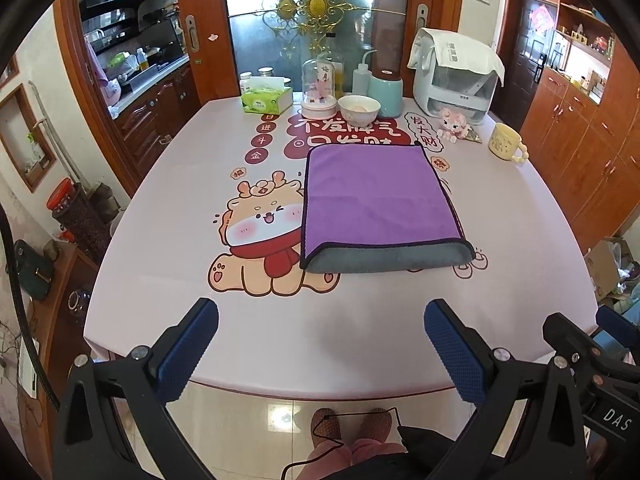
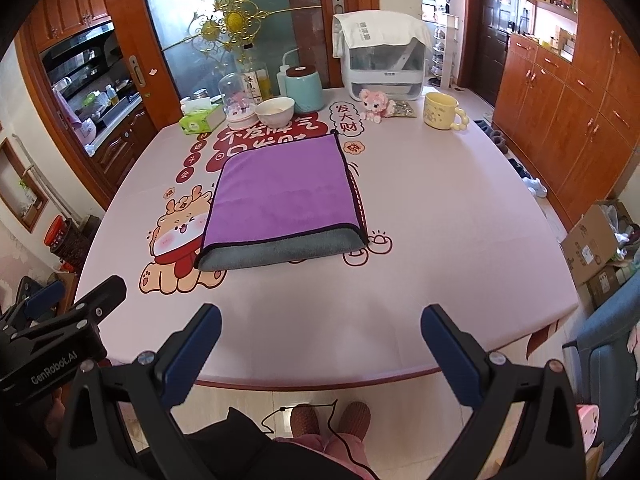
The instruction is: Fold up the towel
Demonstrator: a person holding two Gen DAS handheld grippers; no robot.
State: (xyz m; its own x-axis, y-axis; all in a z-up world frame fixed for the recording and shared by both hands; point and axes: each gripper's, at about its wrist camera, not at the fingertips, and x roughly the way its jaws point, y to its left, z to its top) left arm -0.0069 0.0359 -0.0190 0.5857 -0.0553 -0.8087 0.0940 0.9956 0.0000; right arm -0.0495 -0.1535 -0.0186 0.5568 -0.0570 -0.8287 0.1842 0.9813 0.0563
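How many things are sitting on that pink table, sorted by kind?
Towels: 1, the purple towel
Drinking and eating vessels: 2, yellow mug, white bowl
Tissue boxes: 1
Plush toys: 1
Glass domes: 1
Appliances: 2, teal pot, white machine
Squeeze bottles: 1
Total: 9, not counting jars and a bottle partly hidden behind.

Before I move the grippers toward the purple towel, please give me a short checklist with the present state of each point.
1. Left gripper open and holding nothing: ok.
2. Right gripper open and holding nothing: ok.
3. Purple towel lies flat on the table, already folded once, grey side showing along its near edge: ok.
4. Nothing rests on the towel: ok.
5. White bowl and yellow mug stand apart from the towel: ok.
6. Edges of the layers aligned: cannot tell.
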